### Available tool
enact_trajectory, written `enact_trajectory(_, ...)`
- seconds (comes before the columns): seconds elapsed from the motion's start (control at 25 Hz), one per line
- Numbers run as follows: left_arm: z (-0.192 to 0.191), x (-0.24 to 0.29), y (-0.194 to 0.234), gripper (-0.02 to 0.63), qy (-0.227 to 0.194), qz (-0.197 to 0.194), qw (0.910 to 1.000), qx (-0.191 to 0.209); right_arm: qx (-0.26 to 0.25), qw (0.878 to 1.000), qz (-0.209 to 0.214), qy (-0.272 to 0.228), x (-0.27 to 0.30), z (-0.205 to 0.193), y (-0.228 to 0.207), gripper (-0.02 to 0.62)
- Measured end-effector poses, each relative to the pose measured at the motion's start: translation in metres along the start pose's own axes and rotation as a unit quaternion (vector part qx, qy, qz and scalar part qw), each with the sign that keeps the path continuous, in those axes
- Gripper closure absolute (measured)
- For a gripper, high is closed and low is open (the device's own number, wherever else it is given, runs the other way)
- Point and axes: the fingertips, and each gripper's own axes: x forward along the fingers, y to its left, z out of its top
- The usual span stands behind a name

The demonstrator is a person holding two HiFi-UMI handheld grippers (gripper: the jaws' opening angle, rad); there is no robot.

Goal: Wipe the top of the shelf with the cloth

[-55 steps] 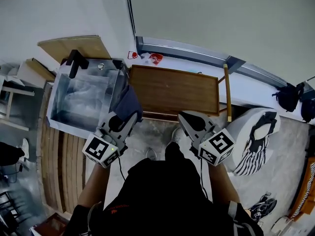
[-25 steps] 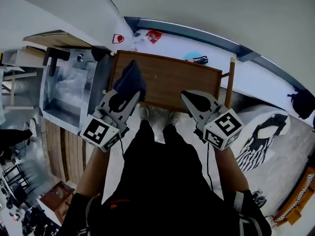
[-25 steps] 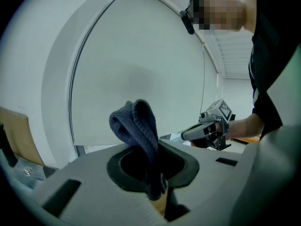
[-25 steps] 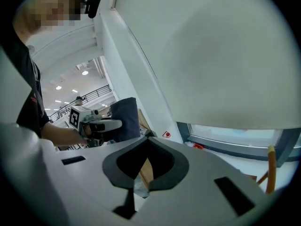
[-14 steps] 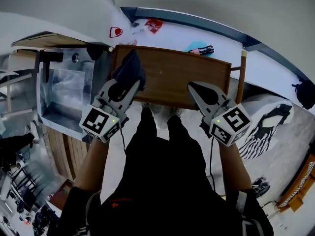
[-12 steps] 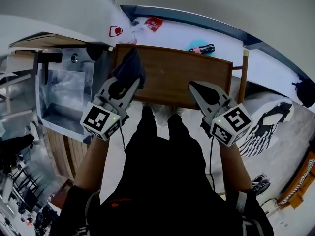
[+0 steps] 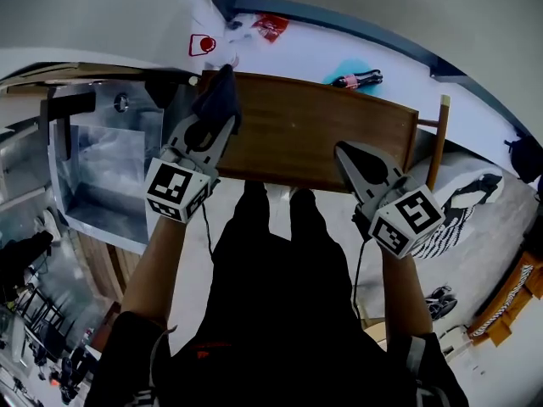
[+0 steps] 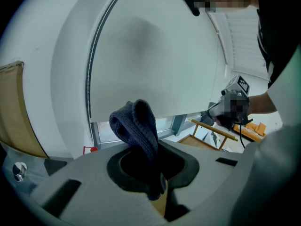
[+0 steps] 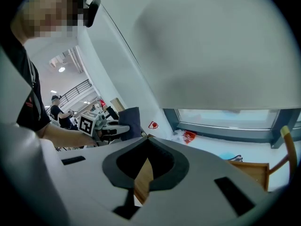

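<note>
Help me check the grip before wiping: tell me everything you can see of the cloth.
The cloth is dark blue-grey, thick and ribbed like knit fabric, folded over into a soft bunch. The left tool is shut on its lower part, and the fold stands up past the tips. It sits above the back left corner of the wooden shelf; whether it touches the wood cannot be told.

So the left tongs [image 7: 208,132] have the dark cloth [image 7: 219,96] pinched over the far-left corner of the wooden shelf [image 7: 322,130]. The right tongs [image 7: 355,158] hang above its near edge, well apart from the cloth.
</note>
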Motion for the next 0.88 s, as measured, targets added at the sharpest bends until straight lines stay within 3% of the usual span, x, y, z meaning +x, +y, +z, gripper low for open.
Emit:
enact_trajectory(0.44,-0.040,0.022,0.066,0.552,0.030,0.060,0.9976,-0.017,0.014,0.999,0.006,0.035,0.045,-0.018,-0.020,0.591)
enact_trajectory(0.88,-0.073,0.049,0.100,0.552,0.066,0.112,0.9915,0.009,0.044,0.997,-0.002,0.061,0.059,-0.051,-0.035,0.591)
